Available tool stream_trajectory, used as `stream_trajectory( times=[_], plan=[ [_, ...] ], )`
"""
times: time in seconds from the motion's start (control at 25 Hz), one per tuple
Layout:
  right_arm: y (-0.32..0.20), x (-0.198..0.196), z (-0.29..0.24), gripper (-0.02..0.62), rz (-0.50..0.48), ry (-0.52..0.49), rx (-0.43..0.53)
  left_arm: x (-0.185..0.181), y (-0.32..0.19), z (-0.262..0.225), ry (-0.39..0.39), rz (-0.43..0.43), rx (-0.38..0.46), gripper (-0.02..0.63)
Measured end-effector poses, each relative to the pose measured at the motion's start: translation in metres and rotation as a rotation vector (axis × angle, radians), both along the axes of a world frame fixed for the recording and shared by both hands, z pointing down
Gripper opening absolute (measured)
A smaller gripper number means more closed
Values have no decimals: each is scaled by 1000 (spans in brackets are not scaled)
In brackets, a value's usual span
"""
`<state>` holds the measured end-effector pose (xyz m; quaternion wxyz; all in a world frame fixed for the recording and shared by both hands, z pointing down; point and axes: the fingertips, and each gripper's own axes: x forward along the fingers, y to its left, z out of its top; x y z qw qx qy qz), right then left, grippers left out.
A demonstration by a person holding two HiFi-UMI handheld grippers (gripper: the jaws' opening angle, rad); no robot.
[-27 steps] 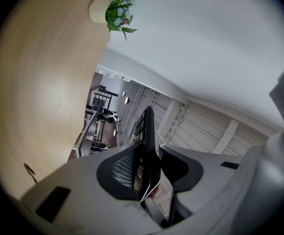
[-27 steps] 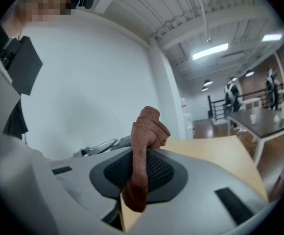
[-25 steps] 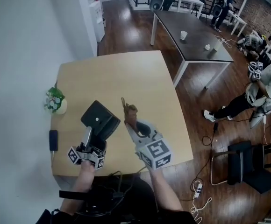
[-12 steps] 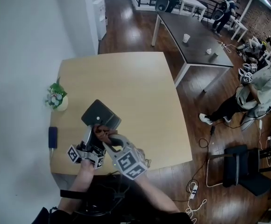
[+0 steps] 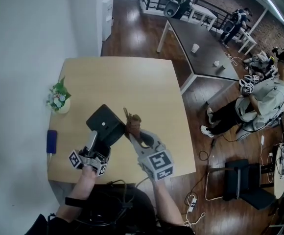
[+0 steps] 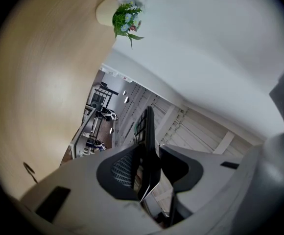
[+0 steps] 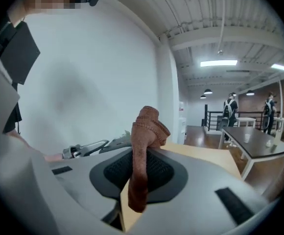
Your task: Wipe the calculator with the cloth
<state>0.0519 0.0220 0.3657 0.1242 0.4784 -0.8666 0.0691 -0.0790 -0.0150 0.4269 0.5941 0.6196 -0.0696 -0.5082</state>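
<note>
Left gripper (image 5: 93,142) clamps the flat black calculator (image 5: 104,123) by its edge; right gripper (image 5: 133,133) pinches the rust-brown knitted cloth (image 5: 131,120). The cloth sits just beside the calculator.

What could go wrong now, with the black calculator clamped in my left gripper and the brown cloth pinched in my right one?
1. The left gripper holds the black calculator by one edge only, tilted up over the light wooden table. A firm push from the cloth might twist it loose and drop it.
2. The right gripper pinches the brown cloth as a narrow fold. If that slips, bare jaw tips could scrape the calculator.
</note>
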Motion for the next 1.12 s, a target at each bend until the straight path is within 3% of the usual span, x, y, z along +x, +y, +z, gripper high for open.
stream_trajectory(
  times=[0.12, 0.28, 0.36, 0.44, 0.52, 0.64, 0.88, 1.12],
  plan=[
    [-10, -20, 7, 66, -23, 80, 1, 1, -1, 1, 9, 23, 3, 117],
    [18, -91, 47, 66, -192, 164, -82, -7, -6, 4, -15, 28, -2, 117],
    [41, -128, 75, 66, -302, 152, -168, -15, -10, 9, -55, 25, 13, 117],
    [58, -142, 99, 66, -348, 85, -263, -21, -10, 15, -121, 33, 51, 117],
    [65, -133, 112, 66, -311, -37, -348, -25, -8, 24, -209, 52, 107, 117],
    [66, -91, 131, 66, -152, -209, -467, -29, -3, 46, -345, 105, 177, 117],
    [82, -15, 174, 66, 143, -518, -619, -22, 26, 94, -488, 267, 260, 117],
    [66, -5, 217, 66, 213, -728, -701, -6, 32, 130, -771, 332, 447, 117]
  ],
)
